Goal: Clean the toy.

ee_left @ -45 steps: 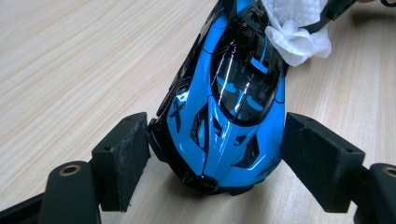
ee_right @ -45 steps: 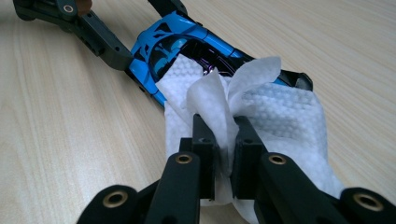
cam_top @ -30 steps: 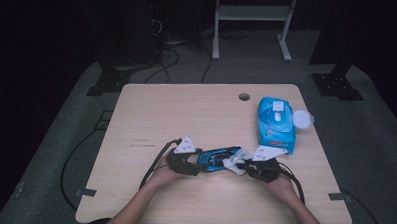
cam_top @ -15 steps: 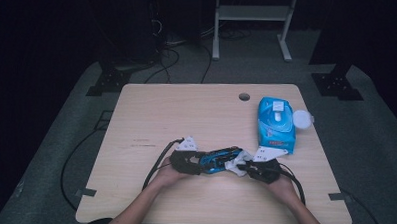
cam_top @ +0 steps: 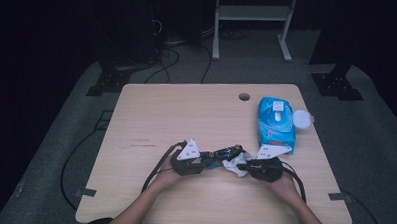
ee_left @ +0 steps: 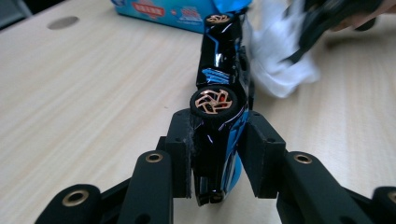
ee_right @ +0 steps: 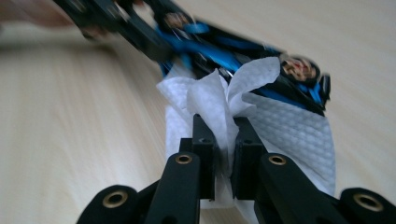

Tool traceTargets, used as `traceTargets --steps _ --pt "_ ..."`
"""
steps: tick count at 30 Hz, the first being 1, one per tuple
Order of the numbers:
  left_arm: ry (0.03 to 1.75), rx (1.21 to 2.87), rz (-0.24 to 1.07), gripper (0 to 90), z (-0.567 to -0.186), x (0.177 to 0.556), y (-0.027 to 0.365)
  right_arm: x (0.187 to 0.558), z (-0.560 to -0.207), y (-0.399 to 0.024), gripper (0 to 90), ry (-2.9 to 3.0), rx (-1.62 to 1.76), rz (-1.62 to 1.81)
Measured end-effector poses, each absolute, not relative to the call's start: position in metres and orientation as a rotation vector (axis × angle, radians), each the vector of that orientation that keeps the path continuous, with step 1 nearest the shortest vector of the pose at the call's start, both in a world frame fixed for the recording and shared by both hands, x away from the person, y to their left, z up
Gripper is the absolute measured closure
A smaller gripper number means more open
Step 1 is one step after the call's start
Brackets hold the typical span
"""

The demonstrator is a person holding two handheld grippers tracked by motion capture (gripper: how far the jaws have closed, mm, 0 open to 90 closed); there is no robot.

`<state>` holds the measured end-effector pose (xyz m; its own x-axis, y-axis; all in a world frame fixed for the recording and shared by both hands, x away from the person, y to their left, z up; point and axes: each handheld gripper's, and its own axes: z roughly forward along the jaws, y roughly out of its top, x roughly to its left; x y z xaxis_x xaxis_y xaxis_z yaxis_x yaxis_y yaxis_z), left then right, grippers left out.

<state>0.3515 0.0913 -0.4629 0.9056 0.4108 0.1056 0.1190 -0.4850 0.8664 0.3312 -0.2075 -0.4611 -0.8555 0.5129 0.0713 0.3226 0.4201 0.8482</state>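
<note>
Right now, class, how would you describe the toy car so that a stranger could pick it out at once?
On the light wooden table, near its front edge, the left gripper is shut on a glossy black-and-blue toy car. Its copper-spoked wheels set it apart from the white wipe and the blue wipes packet.

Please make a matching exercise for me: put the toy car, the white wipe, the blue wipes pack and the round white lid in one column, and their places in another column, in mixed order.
1. toy car
2. white wipe
3. blue wipes pack
4. round white lid

A. lying by the pack's right side
B. clamped in the left gripper
C. flat on the table's right part
D. pinched in the right gripper

Pairs: 1-B, 2-D, 3-C, 4-A
</note>
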Motion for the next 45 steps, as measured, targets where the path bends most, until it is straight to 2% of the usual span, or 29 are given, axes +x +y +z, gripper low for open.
traceTargets --steps 7,15,23,32,41,45 --pt "0.399 2.064 0.369 66.3 -0.467 0.356 0.094 0.331 -0.423 -0.186 81.8 2.361 0.694 1.549" --pt "0.399 2.080 0.359 67.7 -0.468 0.355 0.096 0.360 -0.434 -0.125 81.5 2.456 0.753 1.456" --pt "0.382 2.084 0.363 68.6 -0.468 0.355 0.095 0.364 -0.434 -0.155 81.4 2.361 0.859 1.408" --pt "0.391 2.089 0.379 68.8 -0.468 0.354 0.092 0.355 -0.436 -0.128 81.3 2.402 0.774 1.453" --pt "0.411 2.076 0.350 68.7 -0.468 0.357 0.093 0.368 -0.433 -0.168 81.4 2.296 0.917 1.346" --pt "0.415 2.078 0.344 68.6 -0.468 0.357 0.093 0.366 -0.434 -0.162 81.4 2.296 0.913 1.368"
